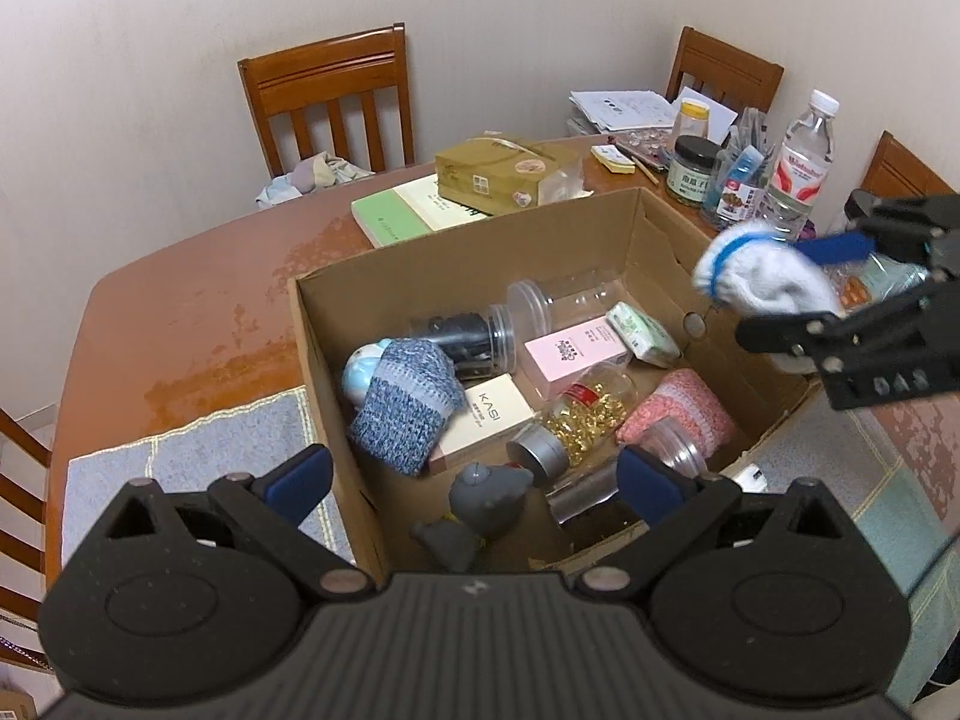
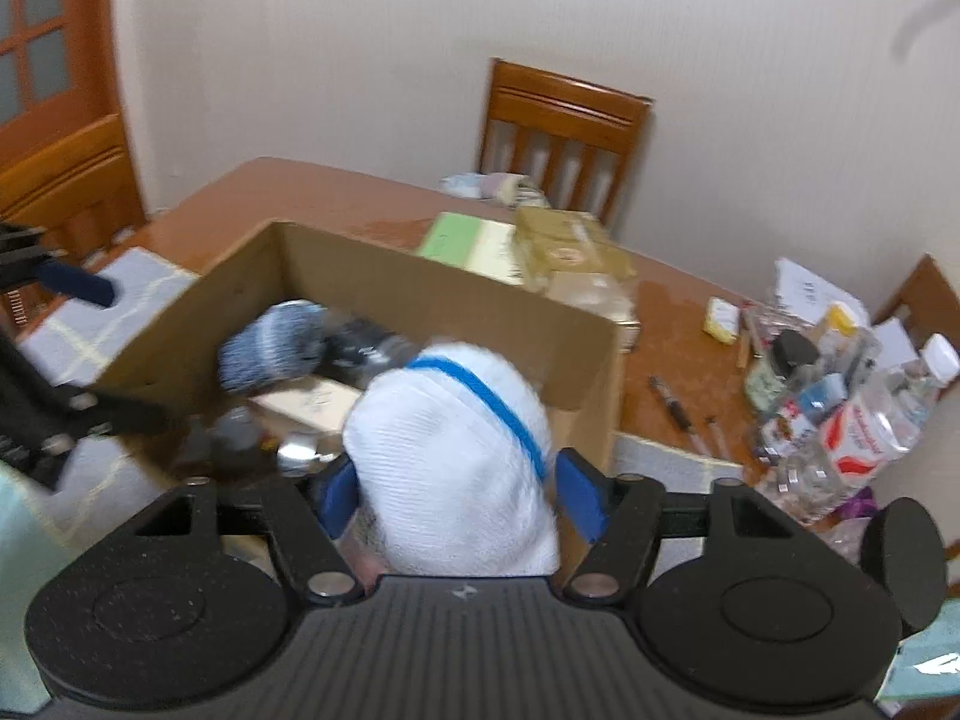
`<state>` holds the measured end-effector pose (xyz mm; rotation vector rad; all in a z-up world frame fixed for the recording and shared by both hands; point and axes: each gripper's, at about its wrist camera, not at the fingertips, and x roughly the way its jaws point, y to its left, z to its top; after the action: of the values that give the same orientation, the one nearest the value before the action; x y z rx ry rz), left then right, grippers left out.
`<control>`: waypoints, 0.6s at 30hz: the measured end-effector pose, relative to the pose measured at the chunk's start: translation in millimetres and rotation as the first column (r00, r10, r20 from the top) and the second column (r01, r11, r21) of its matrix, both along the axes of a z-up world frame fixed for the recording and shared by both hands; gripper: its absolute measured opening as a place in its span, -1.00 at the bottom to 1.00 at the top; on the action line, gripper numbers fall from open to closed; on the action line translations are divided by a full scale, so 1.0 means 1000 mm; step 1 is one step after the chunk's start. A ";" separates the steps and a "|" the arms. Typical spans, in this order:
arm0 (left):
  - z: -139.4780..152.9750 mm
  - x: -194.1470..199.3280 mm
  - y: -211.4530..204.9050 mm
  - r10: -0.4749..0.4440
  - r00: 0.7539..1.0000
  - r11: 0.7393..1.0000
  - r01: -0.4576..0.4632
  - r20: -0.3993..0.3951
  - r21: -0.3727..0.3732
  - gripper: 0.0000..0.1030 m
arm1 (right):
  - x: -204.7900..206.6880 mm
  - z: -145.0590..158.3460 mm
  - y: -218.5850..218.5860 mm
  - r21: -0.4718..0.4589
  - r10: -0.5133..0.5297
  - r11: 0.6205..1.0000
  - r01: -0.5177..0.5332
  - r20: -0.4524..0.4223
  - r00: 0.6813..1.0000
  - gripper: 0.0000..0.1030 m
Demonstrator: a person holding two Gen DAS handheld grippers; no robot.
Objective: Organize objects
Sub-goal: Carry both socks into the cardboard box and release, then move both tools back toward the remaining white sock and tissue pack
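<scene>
We look down past our left gripper (image 1: pixel 474 483), its blue-padded fingers spread wide and empty, into the cardboard box (image 1: pixel 606 222) on the bench (image 1: pixel 198 300). Inside lie a blue knitted sleeve (image 1: pixel 408 402), a pink carton (image 1: pixel 570 351), a white KASI carton (image 1: pixel 486 420), a jar of gold capsules (image 1: pixel 576 426), a pink knitted sleeve (image 1: pixel 684 414) and a grey figure (image 1: pixel 489 495). At the box's right edge, our right gripper (image 1: pixel 804 288) clamps a white sock with a blue band (image 1: pixel 762 276) above the rim. Behind it stands a water bottle (image 1: pixel 801 168).
</scene>
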<state>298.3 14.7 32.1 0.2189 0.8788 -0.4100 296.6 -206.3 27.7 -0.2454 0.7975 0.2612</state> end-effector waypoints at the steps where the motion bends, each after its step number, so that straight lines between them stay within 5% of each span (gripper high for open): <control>1: 0.000 0.000 0.000 0.000 1.000 1.000 0.000 -0.002 -0.002 0.95 | 0.002 -0.002 -0.001 -0.029 -0.032 0.999 0.033 0.016 0.999 0.90; 18: -0.004 -0.016 0.000 0.030 1.000 0.999 -0.030 -0.007 -0.014 0.95 | -0.029 -0.005 -0.018 -0.013 -0.024 1.000 0.025 0.047 0.999 1.00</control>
<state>282.1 14.2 27.7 0.1910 0.8841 -0.3894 267.8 -223.8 22.9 -0.2538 0.7552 0.2262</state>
